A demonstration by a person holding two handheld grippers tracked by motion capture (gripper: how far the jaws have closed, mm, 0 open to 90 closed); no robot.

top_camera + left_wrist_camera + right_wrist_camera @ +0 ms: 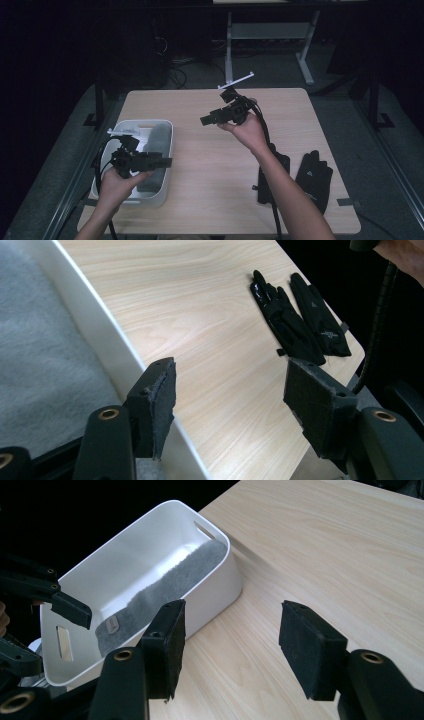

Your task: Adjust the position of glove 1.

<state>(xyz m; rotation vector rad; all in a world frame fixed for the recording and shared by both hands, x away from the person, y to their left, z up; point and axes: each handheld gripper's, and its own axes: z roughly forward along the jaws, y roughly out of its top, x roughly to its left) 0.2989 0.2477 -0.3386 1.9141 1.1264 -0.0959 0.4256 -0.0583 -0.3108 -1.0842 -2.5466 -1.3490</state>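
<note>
The wooden worktop (215,175) carries a white bin (162,195), and the left gripper (165,162) hangs over its rim, jaws spread and empty. Just below those jaws lies a grey felt cloth (157,145) in the bin: probably light, soft and floppy, best pinched at an edge. The right gripper (205,120) hovers well apart, jaws parted, empty. Two black gloves (312,177) lie aside.

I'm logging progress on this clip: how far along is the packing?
Done: a grey cloth lies inside the white bin. In hand: nothing; the left tongs hang open over the bin's rim and the right tongs are open above the table. Left, probably: the two black gloves, untouched near the table's right edge.
</note>
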